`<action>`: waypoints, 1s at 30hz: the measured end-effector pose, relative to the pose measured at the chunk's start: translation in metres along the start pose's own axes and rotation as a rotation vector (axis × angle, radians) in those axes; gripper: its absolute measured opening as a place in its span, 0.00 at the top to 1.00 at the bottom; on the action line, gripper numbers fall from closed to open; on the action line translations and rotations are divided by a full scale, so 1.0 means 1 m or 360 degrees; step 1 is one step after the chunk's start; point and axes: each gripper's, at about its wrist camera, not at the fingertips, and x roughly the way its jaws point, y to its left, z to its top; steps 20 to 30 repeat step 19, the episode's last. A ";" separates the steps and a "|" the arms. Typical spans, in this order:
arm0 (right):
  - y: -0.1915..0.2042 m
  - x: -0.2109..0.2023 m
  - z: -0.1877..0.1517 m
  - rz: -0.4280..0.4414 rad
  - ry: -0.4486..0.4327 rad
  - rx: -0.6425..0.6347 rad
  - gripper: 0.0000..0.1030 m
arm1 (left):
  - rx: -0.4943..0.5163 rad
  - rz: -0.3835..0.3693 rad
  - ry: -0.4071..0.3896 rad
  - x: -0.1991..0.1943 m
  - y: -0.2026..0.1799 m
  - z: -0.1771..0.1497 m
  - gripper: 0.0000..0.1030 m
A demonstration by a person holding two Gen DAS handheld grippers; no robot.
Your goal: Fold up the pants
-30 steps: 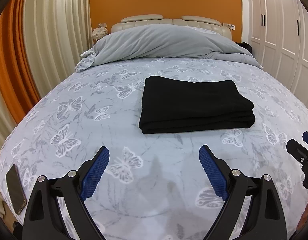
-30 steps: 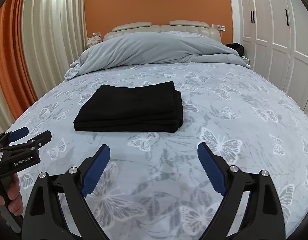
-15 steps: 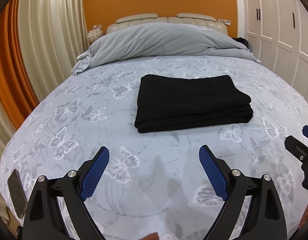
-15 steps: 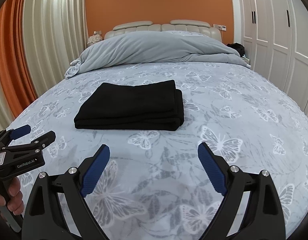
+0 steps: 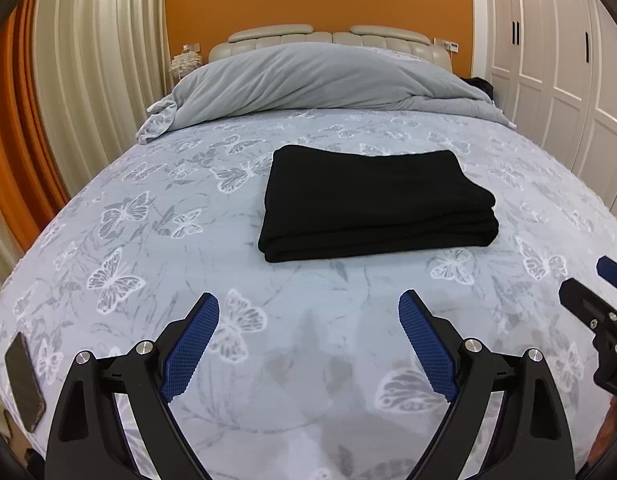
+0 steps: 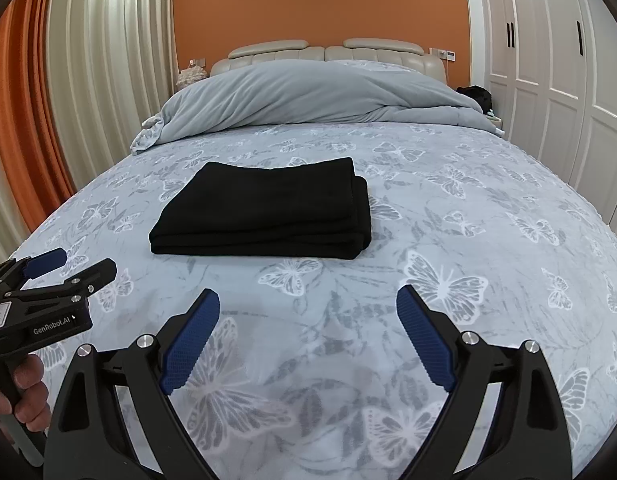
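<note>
While both tools are held back over the near part of the bed, the scene is read as follows.

Pants: black pants (image 5: 376, 204) are seen folded into a thick rectangular stack, lying flat at the centre of the left wrist view and left of centre in the right wrist view (image 6: 264, 210).
Support: the stack is carried by a butterfly-print bedspread (image 5: 156, 248), with a grey duvet (image 5: 308, 80) bunched in the upper middle of the frame.
Left gripper: the left gripper (image 5: 308, 344) is shown with its jaws spread wide and nothing between them, at the lower middle of the frame, well apart from the stack.
Right gripper: the right gripper (image 6: 308, 340) is likewise shown wide open and empty, short of the stack's near edge.
Task state: the folding is judged to be finished or nearly so, since several even layers are stacked.
Handling: the cloth is judged soft, limp and fairly light; layers are expected to slide or sag if lifted from one point only.
Where to take hold: the layered corners at the lower left and lower right of the stack are judged best, all layers pinched together, one corner per tool.
Risk: only the top layer may be caught, and the fold opened.
Aside: a dark phone (image 5: 24, 388) is seen at the lower left edge of the left wrist view.
</note>
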 end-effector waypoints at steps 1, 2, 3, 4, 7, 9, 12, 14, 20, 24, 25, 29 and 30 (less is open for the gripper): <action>0.000 0.000 0.000 -0.0001 0.0000 0.0000 0.15 | -0.0007 -0.0015 -0.0001 0.000 0.000 0.000 0.13; 0.001 0.000 0.000 -0.0001 0.0000 0.0001 0.15 | -0.0026 -0.0034 -0.0001 0.000 0.000 -0.001 0.13; 0.000 0.000 -0.001 -0.0003 0.0002 0.0001 0.15 | -0.0043 -0.0029 -0.0009 0.000 0.001 -0.001 0.13; -0.001 0.001 -0.001 0.0001 0.0005 -0.0004 0.15 | -0.0044 -0.0027 -0.0015 -0.001 0.000 -0.002 0.13; 0.000 0.001 -0.002 0.0001 0.0006 -0.0007 0.15 | -0.0012 0.0014 -0.0081 -0.007 -0.004 -0.003 0.13; 0.000 0.001 -0.002 0.0001 0.0007 -0.0005 0.15 | -0.0006 0.0016 -0.0096 -0.009 -0.005 -0.003 0.13; 0.000 0.001 -0.002 -0.0003 0.0007 -0.0008 0.15 | -0.0003 0.0013 -0.0059 -0.007 -0.004 -0.001 0.13; 0.001 0.001 -0.002 -0.0002 0.0007 -0.0006 0.15 | -0.0004 0.0017 -0.0035 -0.005 -0.004 -0.001 0.13; 0.000 0.001 -0.001 0.0001 0.0007 -0.0008 0.15 | 0.0004 0.0029 -0.0052 -0.007 -0.005 -0.003 0.13; 0.000 0.001 -0.001 0.0001 0.0007 -0.0008 0.15 | 0.0004 0.0029 -0.0052 -0.007 -0.005 -0.003 0.13; 0.000 0.001 -0.001 0.0001 0.0007 -0.0008 0.15 | 0.0004 0.0029 -0.0052 -0.007 -0.005 -0.003 0.13; 0.000 0.001 -0.001 0.0001 0.0007 -0.0008 0.15 | 0.0004 0.0029 -0.0052 -0.007 -0.005 -0.003 0.13; 0.000 0.001 -0.001 0.0001 0.0007 -0.0008 0.15 | 0.0004 0.0029 -0.0052 -0.007 -0.005 -0.003 0.13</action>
